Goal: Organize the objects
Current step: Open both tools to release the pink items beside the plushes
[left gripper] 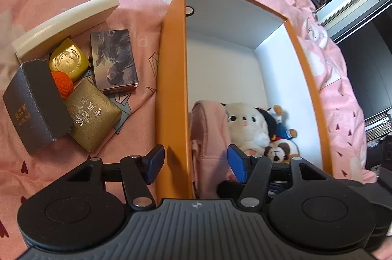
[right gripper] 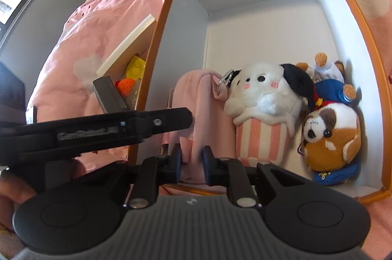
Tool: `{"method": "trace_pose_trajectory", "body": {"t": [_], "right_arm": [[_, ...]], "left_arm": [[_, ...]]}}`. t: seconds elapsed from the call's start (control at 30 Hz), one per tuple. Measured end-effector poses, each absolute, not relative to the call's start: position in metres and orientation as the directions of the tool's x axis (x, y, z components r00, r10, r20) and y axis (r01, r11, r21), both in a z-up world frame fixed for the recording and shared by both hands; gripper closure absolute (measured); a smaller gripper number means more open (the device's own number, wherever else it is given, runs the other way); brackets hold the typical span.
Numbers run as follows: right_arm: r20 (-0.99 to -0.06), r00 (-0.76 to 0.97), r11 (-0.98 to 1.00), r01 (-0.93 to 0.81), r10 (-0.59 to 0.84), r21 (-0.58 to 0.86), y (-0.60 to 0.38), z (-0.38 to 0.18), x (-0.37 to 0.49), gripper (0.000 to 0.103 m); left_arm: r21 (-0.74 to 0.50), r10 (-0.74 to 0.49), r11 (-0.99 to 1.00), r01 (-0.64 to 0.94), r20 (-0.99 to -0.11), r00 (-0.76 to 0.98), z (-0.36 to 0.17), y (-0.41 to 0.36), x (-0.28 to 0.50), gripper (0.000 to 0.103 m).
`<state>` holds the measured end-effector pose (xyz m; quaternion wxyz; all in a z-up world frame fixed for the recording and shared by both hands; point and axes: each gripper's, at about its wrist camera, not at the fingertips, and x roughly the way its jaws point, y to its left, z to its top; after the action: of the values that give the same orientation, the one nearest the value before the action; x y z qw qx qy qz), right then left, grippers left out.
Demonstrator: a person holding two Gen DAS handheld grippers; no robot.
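The right gripper (right gripper: 191,165) is closed narrow on the pink cloth (right gripper: 196,112), which stands at 12 o'clock from its fingers inside the orange box (right gripper: 156,44). The left gripper (left gripper: 194,163) is spread wide, straddling the box's left wall. Two plush toys (right gripper: 264,98) lie at 2 o'clock; small boxes (left gripper: 93,112) sit outside at 10 o'clock.
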<state>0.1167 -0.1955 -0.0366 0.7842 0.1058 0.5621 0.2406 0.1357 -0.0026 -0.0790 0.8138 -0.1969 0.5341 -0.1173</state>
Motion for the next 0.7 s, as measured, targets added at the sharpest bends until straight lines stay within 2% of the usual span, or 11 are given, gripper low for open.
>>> {"method": "trace_pose_trajectory", "body": {"t": [0.13,0.23,0.4,0.47,0.63,0.7], "right_arm": [[-0.845,0.293,0.874,-0.342,0.447,0.344,-0.197,-0.021,0.117,0.077],[-0.854,0.356,0.886,-0.406,0.38,0.225,-0.198,-0.009,0.121,0.072],[-0.857,0.443,0.846,-0.533,0.263,-0.016,-0.193,-0.01,0.138,0.05],[-0.869,0.424,0.803,-0.594,0.256,-0.054,-0.188,-0.016,0.149,0.043],[-0.9,0.363,0.664,-0.738,0.244,-0.118,-0.17,-0.033,0.166,0.04],[-0.916,0.316,0.614,-0.782,0.246,-0.105,-0.162,-0.039,0.173,0.03]], "left_arm": [[-0.452,-0.412,0.892,-0.005,-0.819,0.4,-0.08,-0.005,0.139,0.034],[-0.448,-0.412,0.894,-0.003,-0.825,0.387,-0.081,-0.005,0.141,0.034],[-0.431,-0.403,0.902,0.006,-0.837,0.37,-0.081,-0.004,0.143,0.041],[-0.423,-0.398,0.906,0.015,-0.841,0.366,-0.08,-0.004,0.143,0.045],[-0.415,-0.395,0.91,0.024,-0.846,0.358,-0.08,-0.004,0.143,0.049],[-0.418,-0.399,0.908,0.023,-0.846,0.353,-0.08,-0.003,0.143,0.05]]}}
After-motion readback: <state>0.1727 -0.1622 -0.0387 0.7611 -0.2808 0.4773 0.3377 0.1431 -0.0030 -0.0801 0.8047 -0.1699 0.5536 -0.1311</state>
